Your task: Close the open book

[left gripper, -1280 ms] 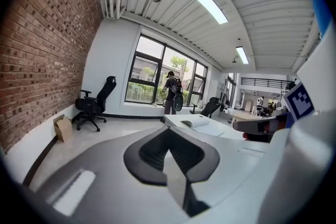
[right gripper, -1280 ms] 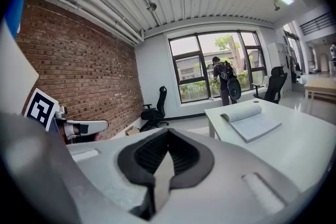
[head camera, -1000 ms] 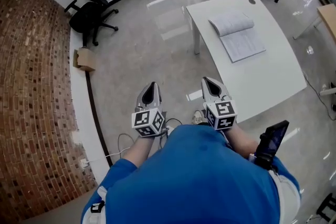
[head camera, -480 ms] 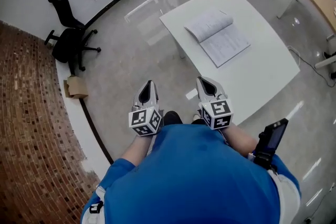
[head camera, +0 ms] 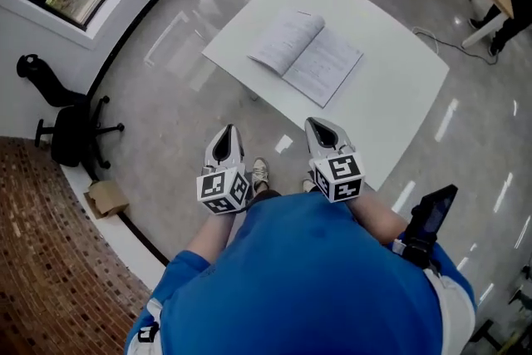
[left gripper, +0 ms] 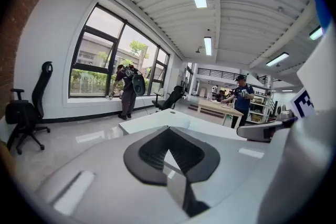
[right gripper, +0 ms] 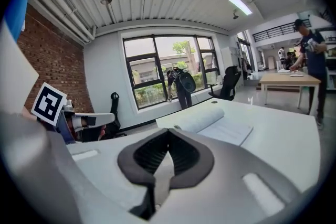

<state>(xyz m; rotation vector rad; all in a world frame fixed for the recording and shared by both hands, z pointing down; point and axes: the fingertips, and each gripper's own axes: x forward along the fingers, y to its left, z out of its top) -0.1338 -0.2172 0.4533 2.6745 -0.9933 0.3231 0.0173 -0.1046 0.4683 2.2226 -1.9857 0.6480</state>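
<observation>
White table [head camera: 391, 96] in front of me carries the open book [head camera: 306, 56], lying flat with its pages up. My left gripper [head camera: 226, 137] and right gripper [head camera: 321, 129] are both pressed together, empty, well apart from the book.

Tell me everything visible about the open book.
The book lies open, face up, on the white table, toward its left corner in the head view. Pages are white with print too small to read. The left half bulges in a thick curve; the right half lies flat. Only the table touches it.
</observation>
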